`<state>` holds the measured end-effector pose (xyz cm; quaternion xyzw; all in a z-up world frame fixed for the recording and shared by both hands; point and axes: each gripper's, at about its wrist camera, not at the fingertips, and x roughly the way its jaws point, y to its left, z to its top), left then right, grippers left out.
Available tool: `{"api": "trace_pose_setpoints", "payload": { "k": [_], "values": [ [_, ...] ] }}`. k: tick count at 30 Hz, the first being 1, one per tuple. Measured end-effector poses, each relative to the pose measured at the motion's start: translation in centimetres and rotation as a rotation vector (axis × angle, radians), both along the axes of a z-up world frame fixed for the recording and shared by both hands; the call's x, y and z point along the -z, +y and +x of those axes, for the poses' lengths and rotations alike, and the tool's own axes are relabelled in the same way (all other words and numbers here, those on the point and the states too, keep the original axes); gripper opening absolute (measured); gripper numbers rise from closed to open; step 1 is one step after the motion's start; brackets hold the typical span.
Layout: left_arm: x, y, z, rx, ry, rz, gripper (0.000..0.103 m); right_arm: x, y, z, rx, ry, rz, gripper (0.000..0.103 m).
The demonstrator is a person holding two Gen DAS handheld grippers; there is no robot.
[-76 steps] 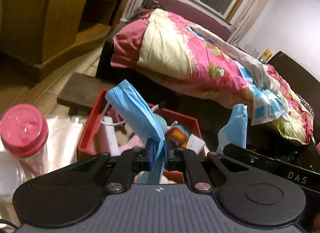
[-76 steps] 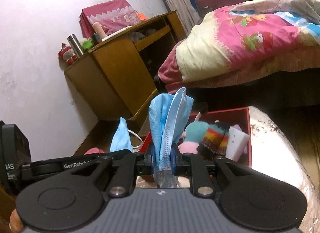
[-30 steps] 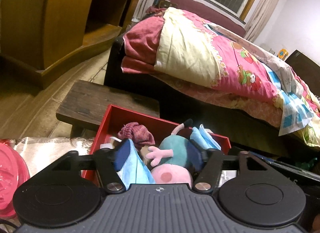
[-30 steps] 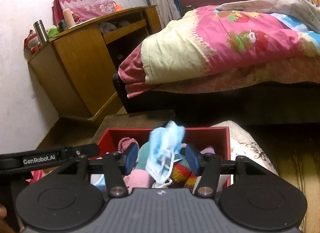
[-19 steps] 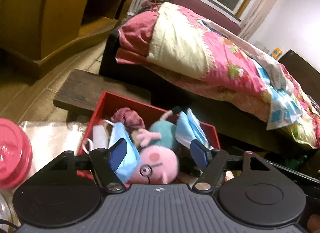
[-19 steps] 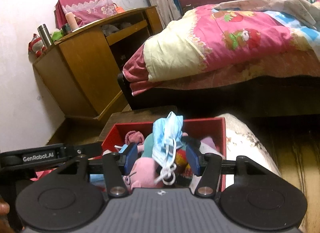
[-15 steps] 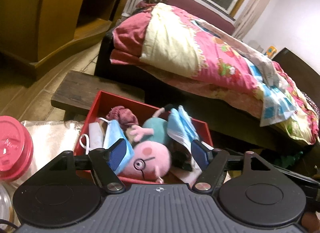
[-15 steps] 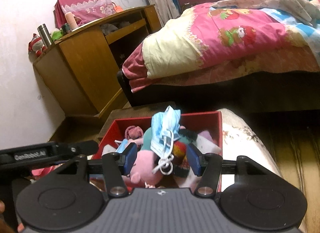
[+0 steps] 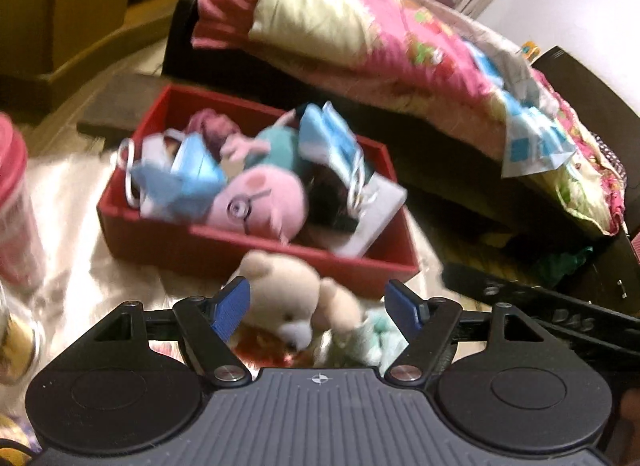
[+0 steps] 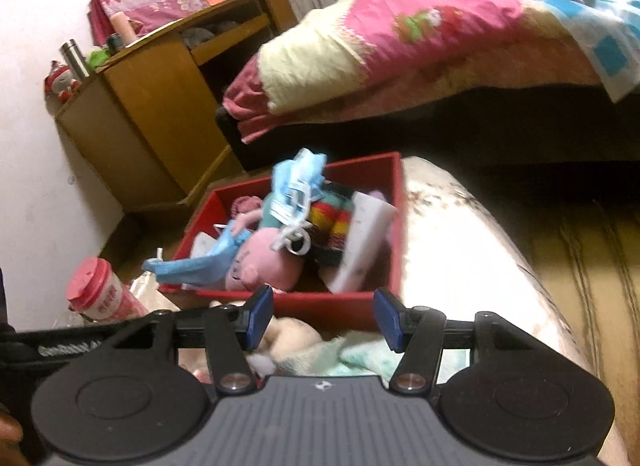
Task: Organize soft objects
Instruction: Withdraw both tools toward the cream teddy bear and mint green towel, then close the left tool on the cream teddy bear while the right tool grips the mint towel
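Left gripper [image 9: 318, 304]: jaws apart, nothing clamped. Opened wider within the last second, now steady. Blue pads [image 9: 230, 308] stand clear on both sides of a cream teddy bear [image 9: 294, 298], which lies between and just beyond the jaws, no pad visibly pressing on it. Pale green cloth [image 9: 374, 340] beside the bear, toward the right-hand jaw.

Right gripper [image 10: 324, 318]: jaws apart, nothing clamped; opened slightly over the last second. Same pale green cloth and a part of the cream toy below and between the jaws, not gripped.

Red box [image 9: 256, 256]: directly ahead of both pairs of jaws, just beyond the teddy bear, resting on a shiny pale tablecloth [image 10: 452, 250]. Contents, piled loosely:
- pink pig plush [image 9: 260, 201], near the front wall, centre;
- blue face mask [image 9: 180, 181], toward the left-hand jaw side, hanging partly over the front-left rim;
- second blue face mask [image 10: 298, 181], draped on top of the pile, ear loops dangling;
- striped knit item [image 10: 334, 221], right of the pig;
- white flat item [image 10: 366, 242], leaning at the right wall.

Pink-lidded jar [image 10: 102, 292]: outside the box, far to the left of the jaws.

Bed with pink quilt [image 10: 440, 37] well beyond the box. Left-wrist view blurred; fine detail not readable.
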<state>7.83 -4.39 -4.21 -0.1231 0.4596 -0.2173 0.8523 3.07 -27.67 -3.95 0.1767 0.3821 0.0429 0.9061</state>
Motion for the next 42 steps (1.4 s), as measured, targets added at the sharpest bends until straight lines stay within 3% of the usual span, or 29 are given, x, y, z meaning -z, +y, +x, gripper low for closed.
{"api": "trace_pose_setpoints", "payload": {
  "k": [2, 11, 18, 21, 25, 28, 33, 40, 42],
  "values": [
    [0.8, -0.1, 0.3, -0.005, 0.025, 0.007, 0.073, 0.4, -0.6, -0.3, 0.01, 0.021, 0.0, 0.037],
    [4.3, -1.9, 1.7, -0.034, 0.075, 0.037, 0.08, 4.1, -1.8, 0.8, 0.024, 0.147, -0.065, 0.038],
    [5.9, -3.5, 2.9, -0.079, 0.057, 0.091, 0.093, 6.4, -1.4, 2.0, 0.002, 0.222, -0.049, 0.043],
    [7.1, -3.9, 3.1, -0.075, 0.078, 0.155, 0.089, 7.3, -0.4, 2.4, -0.019, 0.245, -0.088, 0.043],
    [8.1, -3.5, 3.0, -0.062, 0.143, 0.106, 0.08, 8.3, 0.5, 2.6, -0.047, 0.264, -0.119, 0.043],
    [7.7, -3.7, 2.3, -0.033, 0.122, 0.142, 0.076, 9.3, 1.1, 2.6, -0.068, 0.309, -0.155, 0.043],
    [7.6, -3.3, 1.6, -0.023, 0.143, 0.113, 0.064, 9.7, 1.3, 2.4, -0.074, 0.313, -0.163, 0.043],
    [7.9, -3.2, 2.6, -0.047, 0.16, 0.085, 0.069, 9.9, 1.4, 2.6, -0.071, 0.31, -0.174, 0.051],
    [8.3, -3.6, 3.0, -0.055, 0.158, 0.073, 0.076, 10.0, 1.5, 2.7, -0.067, 0.301, -0.18, 0.052]
  ]
}}
